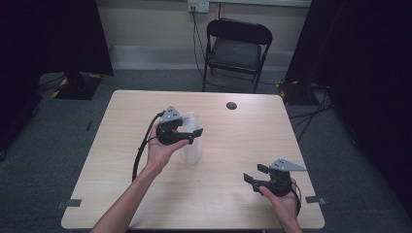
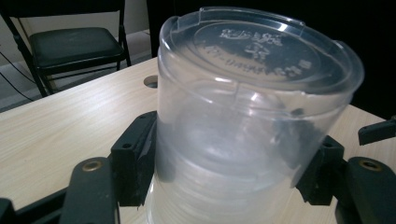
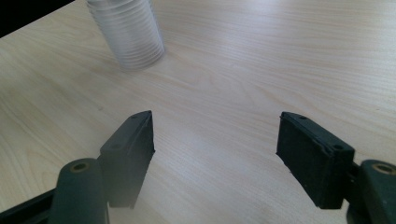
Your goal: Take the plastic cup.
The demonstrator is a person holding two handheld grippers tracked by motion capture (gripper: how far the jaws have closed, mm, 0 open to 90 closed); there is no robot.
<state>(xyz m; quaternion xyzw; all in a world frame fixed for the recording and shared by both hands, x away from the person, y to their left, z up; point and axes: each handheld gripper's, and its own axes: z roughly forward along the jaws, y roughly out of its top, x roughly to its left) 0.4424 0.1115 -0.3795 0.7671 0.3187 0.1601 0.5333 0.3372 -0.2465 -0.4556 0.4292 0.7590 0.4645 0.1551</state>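
Between left gripper [image 2: 229,172] jaws, clear cup stack [image 2: 247,116]

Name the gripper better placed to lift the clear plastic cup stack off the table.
Left. The left gripper already has its fingers against both sides of the clear plastic cup stack. The right gripper sits open, apart, near the table's front edge.

The left gripper [image 1: 187,131] is held over the middle of the worktop [image 1: 121,145], its jaws closed against the sides of a clear container [image 2: 252,116]. The right gripper [image 1: 256,174] is held near the worktop's near right corner, jaws spread apart.
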